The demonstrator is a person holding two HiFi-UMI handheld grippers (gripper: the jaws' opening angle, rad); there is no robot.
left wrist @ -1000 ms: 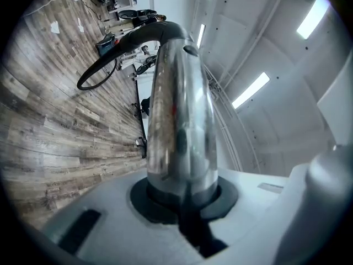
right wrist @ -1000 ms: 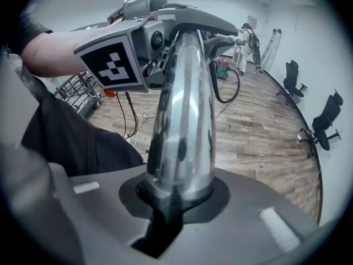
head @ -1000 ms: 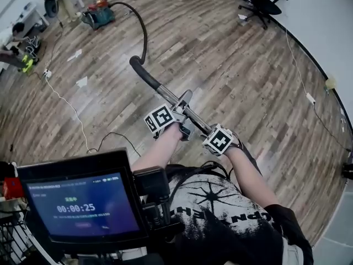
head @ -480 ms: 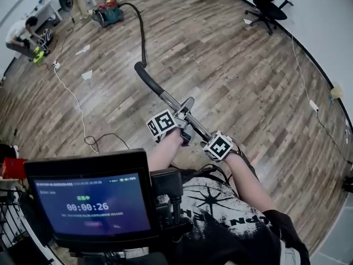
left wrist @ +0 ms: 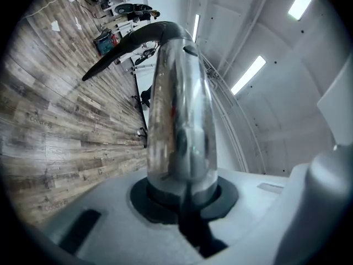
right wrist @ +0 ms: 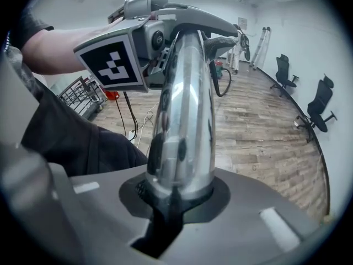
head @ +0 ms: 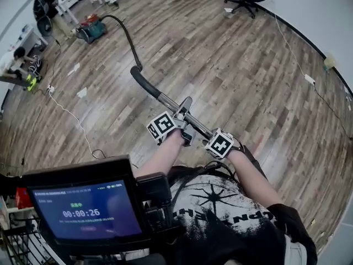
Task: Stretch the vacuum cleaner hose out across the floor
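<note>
Since a second ago we have stepped across the wooden plank floor, and the black flexible hose bends less than before. It runs over the floor from the teal vacuum cleaner body, far in the upper left, to the black curved handle. Our left gripper and right gripper both have their jaws pinched on the shiny metal tube, the left one nearer to the handle.

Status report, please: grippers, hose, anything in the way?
Left gripper, right gripper shut on wand. Hose curves back to vacuum cleaner. White cable on floor, off left.
</note>
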